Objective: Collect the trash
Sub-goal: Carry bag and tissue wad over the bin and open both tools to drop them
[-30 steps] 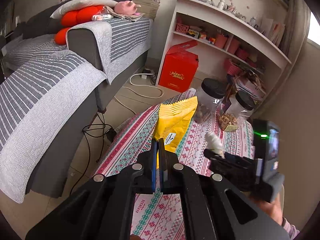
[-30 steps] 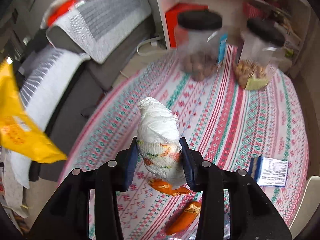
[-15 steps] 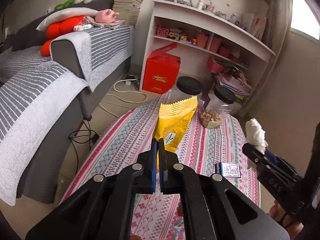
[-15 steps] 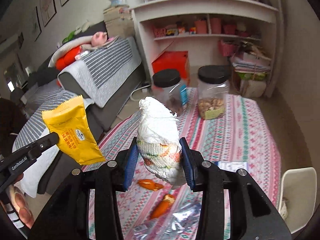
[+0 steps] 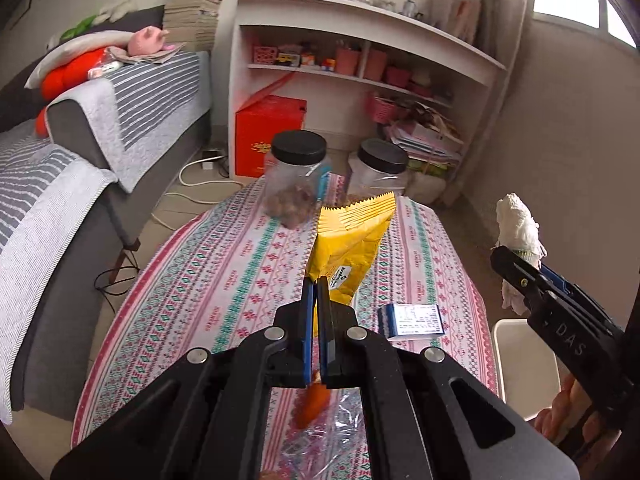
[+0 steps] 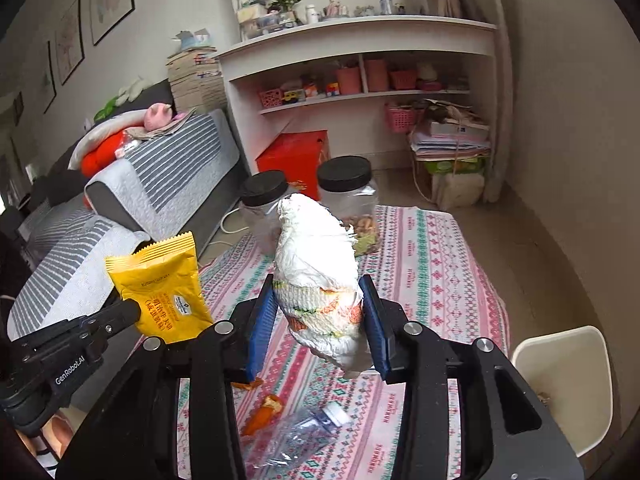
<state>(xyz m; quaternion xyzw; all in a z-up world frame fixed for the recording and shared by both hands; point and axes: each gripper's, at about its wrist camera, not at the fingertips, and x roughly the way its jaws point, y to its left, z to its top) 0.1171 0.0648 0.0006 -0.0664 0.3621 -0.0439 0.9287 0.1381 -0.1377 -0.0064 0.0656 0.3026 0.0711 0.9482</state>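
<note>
A counter (image 5: pixel 240 248) with a striped pink and green cloth is carrying two jars with black lids (image 5: pixel 298 178), a small blue and white box (image 5: pixel 412 320), a crushed clear bottle (image 6: pixel 296 436) and orange peels (image 6: pixel 260 414). Above it, the right gripper (image 6: pixel 318 314) is squeezing a wadded white tissue (image 6: pixel 316 272) between its jaws. The left gripper (image 5: pixel 316 322) is pinching the bottom edge of a yellow snack bag (image 5: pixel 348 248), jaws tight together, holding it upright.

"GenRobot.AI" runs along the left tongs (image 6: pixel 132 312) at lower left of the right wrist view, and "DAS" marks the right tongs (image 5: pixel 520 276) at right of the left wrist view.
</note>
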